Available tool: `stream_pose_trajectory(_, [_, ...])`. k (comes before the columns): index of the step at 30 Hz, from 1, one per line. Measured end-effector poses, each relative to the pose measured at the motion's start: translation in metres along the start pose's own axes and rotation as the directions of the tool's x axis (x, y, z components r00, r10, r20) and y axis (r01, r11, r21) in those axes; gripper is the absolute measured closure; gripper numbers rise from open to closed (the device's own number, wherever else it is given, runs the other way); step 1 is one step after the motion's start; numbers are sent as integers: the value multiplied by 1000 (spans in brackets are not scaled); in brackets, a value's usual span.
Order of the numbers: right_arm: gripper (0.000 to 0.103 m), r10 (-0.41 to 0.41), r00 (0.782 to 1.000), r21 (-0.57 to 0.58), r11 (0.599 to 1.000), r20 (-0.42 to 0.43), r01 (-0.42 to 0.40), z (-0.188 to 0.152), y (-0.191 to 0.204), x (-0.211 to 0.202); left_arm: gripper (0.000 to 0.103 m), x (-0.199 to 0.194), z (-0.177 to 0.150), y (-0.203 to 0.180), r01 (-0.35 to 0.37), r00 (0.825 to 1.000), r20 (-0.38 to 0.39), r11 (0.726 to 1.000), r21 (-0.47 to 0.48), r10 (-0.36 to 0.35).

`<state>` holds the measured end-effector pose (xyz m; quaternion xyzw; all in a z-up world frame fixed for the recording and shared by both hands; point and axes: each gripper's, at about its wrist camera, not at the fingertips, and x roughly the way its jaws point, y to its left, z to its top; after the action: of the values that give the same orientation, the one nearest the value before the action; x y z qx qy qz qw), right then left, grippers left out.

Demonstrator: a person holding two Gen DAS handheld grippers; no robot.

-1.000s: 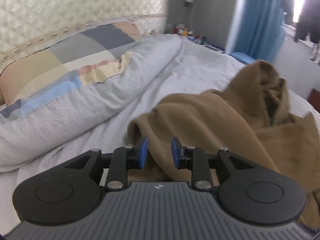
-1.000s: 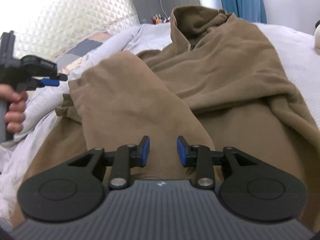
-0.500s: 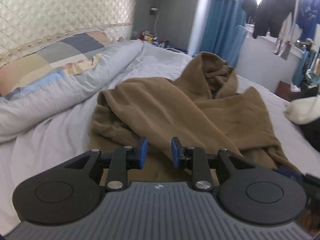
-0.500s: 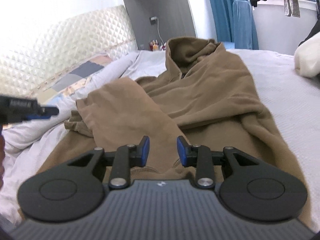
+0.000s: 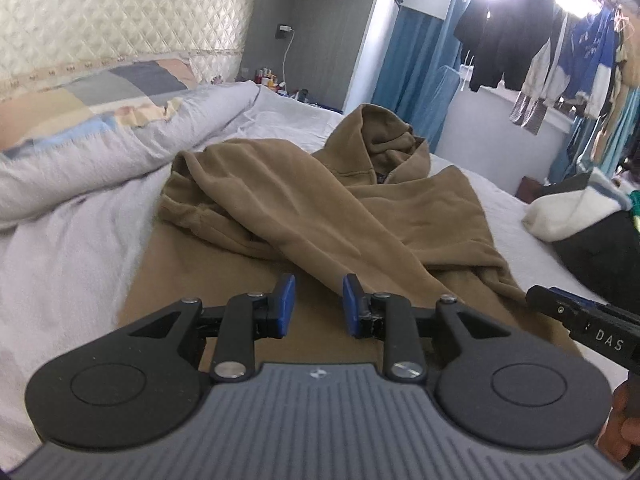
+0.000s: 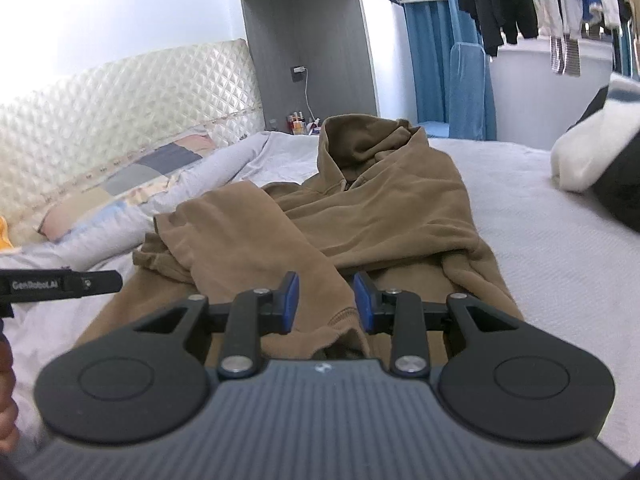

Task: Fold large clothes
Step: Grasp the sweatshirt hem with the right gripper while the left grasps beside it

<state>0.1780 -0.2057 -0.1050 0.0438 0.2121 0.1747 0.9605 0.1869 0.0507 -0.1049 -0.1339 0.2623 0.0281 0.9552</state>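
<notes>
Both tools, left tool (image 5: 319,300) and right tool (image 6: 326,302), hover parted, holding nothing; soft floppy brown fleece hoodie (image 5: 340,208) looks easiest grabbed at the hem.

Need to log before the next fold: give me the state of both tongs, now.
Left tongs: open, nothing between the pads, above the brown hoodie.
Right tongs: open, gripping nothing; a folded-in sleeve lies below the gap.

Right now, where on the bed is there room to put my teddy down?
Bare sheet lies between the brown hoodie and the white-and-black bundle. A narrower strip runs between the hoodie and the rolled quilt. The middle is crowded with the hoodie.
</notes>
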Motion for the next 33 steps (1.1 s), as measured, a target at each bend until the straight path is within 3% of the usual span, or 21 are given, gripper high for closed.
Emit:
stream_pose_trajectory(5, [69,-27,999,12,1000,24,27,-1,6,-15,61,3,-4,1,21,1000,4,1000,9,-21])
stream_pose_trajectory(9, [69,-65,998,40,997,27,64,3,3,-17,60,19,7,-1,49,998,-28,999,-15,-49])
stream_pose_trajectory(13, [69,-75,997,80,994,-11,76,23,-4,-7,57,33,35,-14,60,997,-47,998,16,-60])
stream_pose_trajectory(19, [69,-58,997,96,993,-47,62,72,-25,21,52,69,105,-33,90,995,-46,996,9,-90])
stream_pose_trajectory(22, [69,-44,997,121,991,-68,52,99,-41,46,47,101,142,-44,102,993,-51,995,-5,-102])
stream_pose_trajectory(25, [53,-38,996,152,987,-78,50,122,-58,79,41,144,176,-52,108,992,-58,994,-22,-109])
stream_pose_trajectory(30, [51,-43,995,158,986,-94,58,155,-80,150,39,230,218,-55,99,993,-65,994,-51,-102])
stream_pose_trajectory(32, [34,-21,995,180,983,-98,39,168,-90,185,39,271,230,-55,93,993,-64,995,-34,-95])
stream_pose_trajectory(33, [34,-18,995,191,981,-96,37,173,-95,203,39,293,237,-54,93,994,-61,995,-25,-94])
